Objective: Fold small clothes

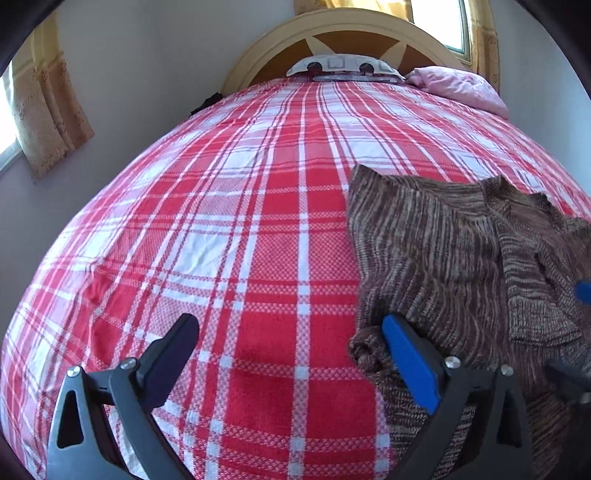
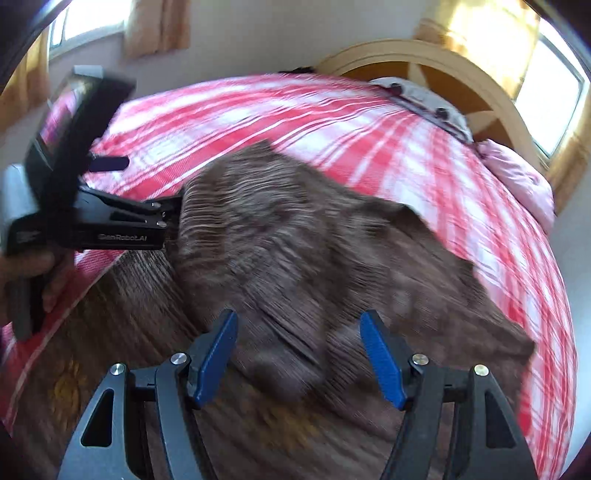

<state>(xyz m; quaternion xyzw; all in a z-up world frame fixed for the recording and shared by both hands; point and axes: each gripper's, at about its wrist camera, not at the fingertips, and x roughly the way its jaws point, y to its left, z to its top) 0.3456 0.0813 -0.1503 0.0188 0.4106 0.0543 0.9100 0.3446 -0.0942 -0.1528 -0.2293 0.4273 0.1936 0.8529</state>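
A brown marled knit garment [image 1: 461,258] lies rumpled on the red-and-white plaid bed cover [image 1: 258,221], to the right in the left wrist view. My left gripper [image 1: 290,325] is open wide over bare plaid, and its blue-padded finger [image 1: 410,362] overlaps the garment's left edge. A blue fingertip [image 1: 584,291] of the right gripper shows at the right border. In the blurred right wrist view the garment [image 2: 295,240] fills the middle. My right gripper [image 2: 299,317] hovers above its near part with jaws apart and no pad pressing the cloth.
A patterned pillow [image 1: 343,66] and a pink pillow [image 1: 461,86] lie against the arched headboard [image 1: 332,26]. Curtained windows sit left [image 1: 44,110] and right. A hand [image 2: 33,269] holds the left gripper's handle. Below the bed's near edge is a brown patterned surface [image 2: 74,387].
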